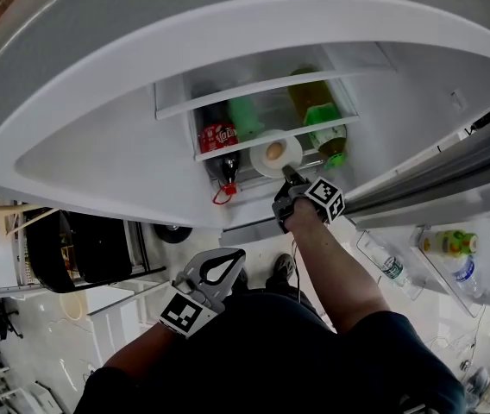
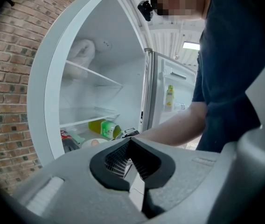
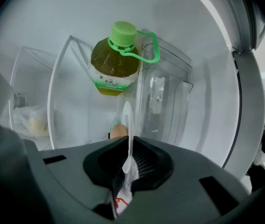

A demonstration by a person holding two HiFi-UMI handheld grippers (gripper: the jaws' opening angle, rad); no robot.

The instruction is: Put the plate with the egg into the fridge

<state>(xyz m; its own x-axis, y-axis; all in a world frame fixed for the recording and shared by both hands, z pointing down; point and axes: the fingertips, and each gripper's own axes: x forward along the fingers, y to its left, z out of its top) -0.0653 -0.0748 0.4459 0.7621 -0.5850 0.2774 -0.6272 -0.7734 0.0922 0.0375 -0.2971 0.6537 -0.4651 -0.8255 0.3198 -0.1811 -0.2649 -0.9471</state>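
Observation:
A white plate [image 1: 275, 152] with a brown egg [image 1: 273, 152] on it rests on a glass shelf [image 1: 254, 149] inside the open fridge. My right gripper [image 1: 289, 173] reaches in and is shut on the plate's near rim. In the right gripper view the plate [image 3: 127, 122] shows edge-on between the pads, with the egg [image 3: 118, 131] just left of it. My left gripper [image 1: 219, 270] hangs low near my body, outside the fridge, shut with nothing in it. From the left gripper view [image 2: 129, 143] the plate [image 2: 90, 143] shows far off on the shelf.
A cola bottle [image 1: 219, 145] lies left of the plate. A green-capped tea bottle [image 1: 318, 119] lies to its right, also ahead of the right gripper [image 3: 115, 62]. A clear drawer [image 3: 163, 101] sits at the right. The door racks hold bottles [image 1: 452, 244].

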